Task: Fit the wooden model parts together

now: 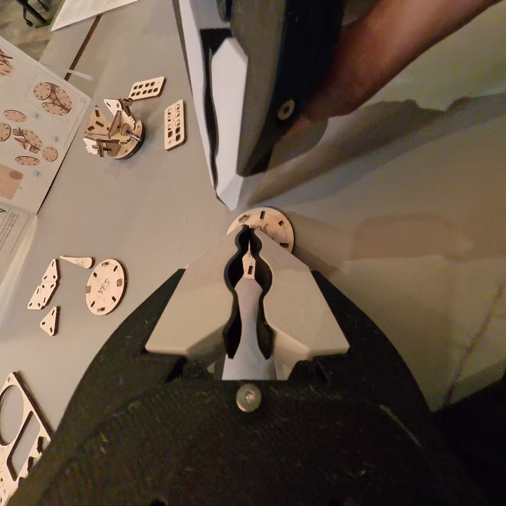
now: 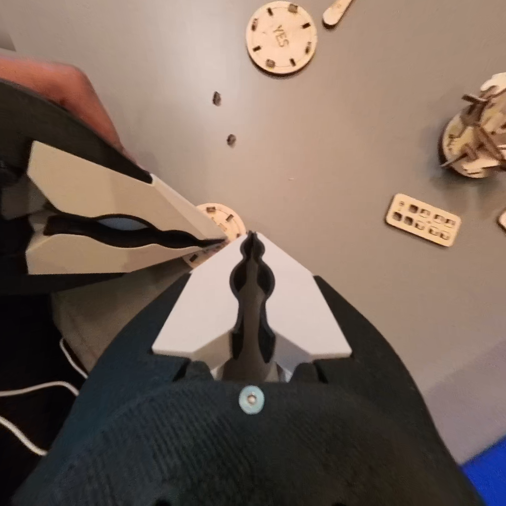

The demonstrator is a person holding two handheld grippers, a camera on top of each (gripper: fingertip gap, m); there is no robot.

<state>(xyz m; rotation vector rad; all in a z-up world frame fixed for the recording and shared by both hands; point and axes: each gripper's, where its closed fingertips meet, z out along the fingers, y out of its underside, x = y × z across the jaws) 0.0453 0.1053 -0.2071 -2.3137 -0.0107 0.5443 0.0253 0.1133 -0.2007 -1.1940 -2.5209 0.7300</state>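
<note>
A round wooden disc with slots lies flat on the grey table. My left gripper is shut, its fingertips over the disc's face; the disc shows face-on through the gap behind the tips. In the right wrist view the left gripper comes in from the left across the same disc. My right gripper is shut, its tips at the disc's near right edge. In the left wrist view it points down at the disc's far left edge.
A second disc, triangular pieces, a teardrop piece, slotted plates and a part-built wooden model lie around. An instruction sheet and a cut-out wooden sheet lie left. The grippers are tip to tip, or close to it. It is some 15 cm from my right tips to the part-built wooden model. The right camera catches it too, in the right wrist view.
</note>
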